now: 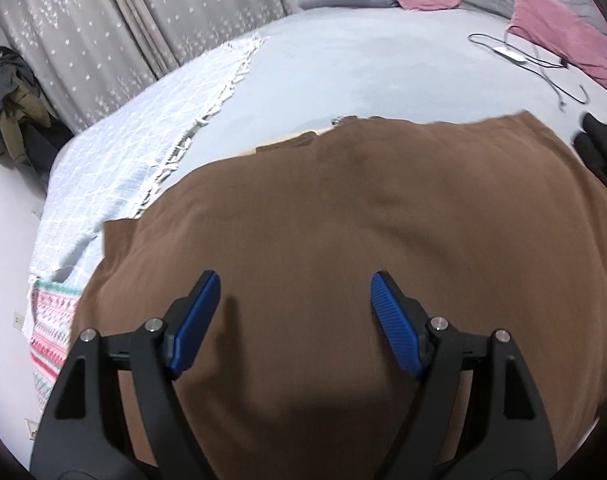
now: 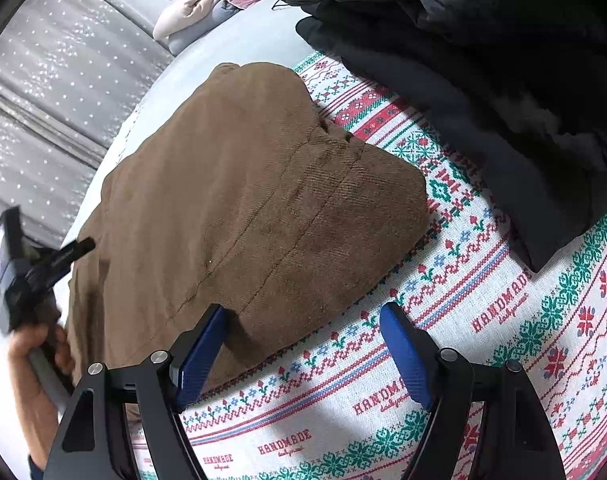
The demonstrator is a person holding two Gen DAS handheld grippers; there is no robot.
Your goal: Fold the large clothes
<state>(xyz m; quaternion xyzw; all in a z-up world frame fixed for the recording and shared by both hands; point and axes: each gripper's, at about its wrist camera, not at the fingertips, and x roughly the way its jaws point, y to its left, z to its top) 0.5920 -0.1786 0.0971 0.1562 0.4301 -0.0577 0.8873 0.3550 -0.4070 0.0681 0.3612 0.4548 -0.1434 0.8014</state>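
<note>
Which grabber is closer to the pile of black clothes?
Right. The right gripper hovers over the patterned blanket just below the black clothes; the left gripper is across the brown garment.

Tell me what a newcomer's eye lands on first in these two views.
The big brown garment fills the middle of both views, spread on the bed, its near right edge lying on a patterned cloth with red and green motifs. Both the left gripper and the right gripper hover open above it, holding nothing. A heap of black clothes sits at the upper right of the right wrist view.

Left gripper [image 1: 295,284] jaws wide apart, right gripper [image 2: 303,316] likewise, both apparently empty
</note>
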